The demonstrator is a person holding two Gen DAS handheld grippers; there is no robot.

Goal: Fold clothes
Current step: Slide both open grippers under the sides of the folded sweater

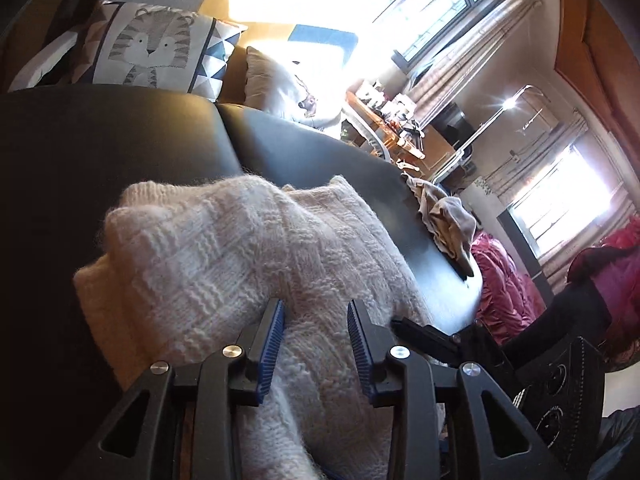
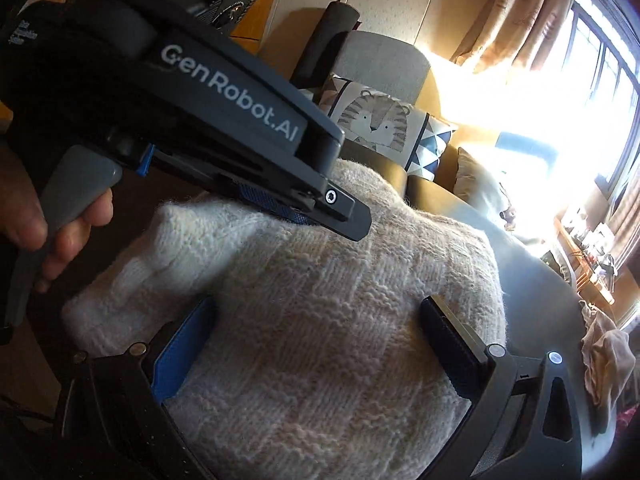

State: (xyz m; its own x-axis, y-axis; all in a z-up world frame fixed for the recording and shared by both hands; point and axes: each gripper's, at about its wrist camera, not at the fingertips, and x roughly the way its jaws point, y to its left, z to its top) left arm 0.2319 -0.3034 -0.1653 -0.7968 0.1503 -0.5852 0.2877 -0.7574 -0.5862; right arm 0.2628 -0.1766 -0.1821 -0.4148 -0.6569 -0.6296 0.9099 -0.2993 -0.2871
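Observation:
A cream knitted sweater [image 1: 240, 264] lies folded into a thick bundle on a dark sofa seat [image 1: 100, 140]. My left gripper [image 1: 316, 312] hovers over its near part, jaws partly open with knit between the blue pads, not clamped. In the right wrist view the sweater [image 2: 320, 320] fills the middle. My right gripper [image 2: 316, 316] is wide open over it, one finger on each side. The left gripper [image 2: 320, 204] crosses the top of that view, held by a hand, its tips resting on the sweater's far part.
A tiger-print cushion [image 1: 160, 46] and a pale cushion [image 1: 276, 80] lean at the sofa back. A crumpled beige garment [image 1: 448, 220] lies at the seat's far end, also seen in the right wrist view [image 2: 604, 360]. A magenta jacket [image 1: 504, 280] lies beyond. Bright windows glare.

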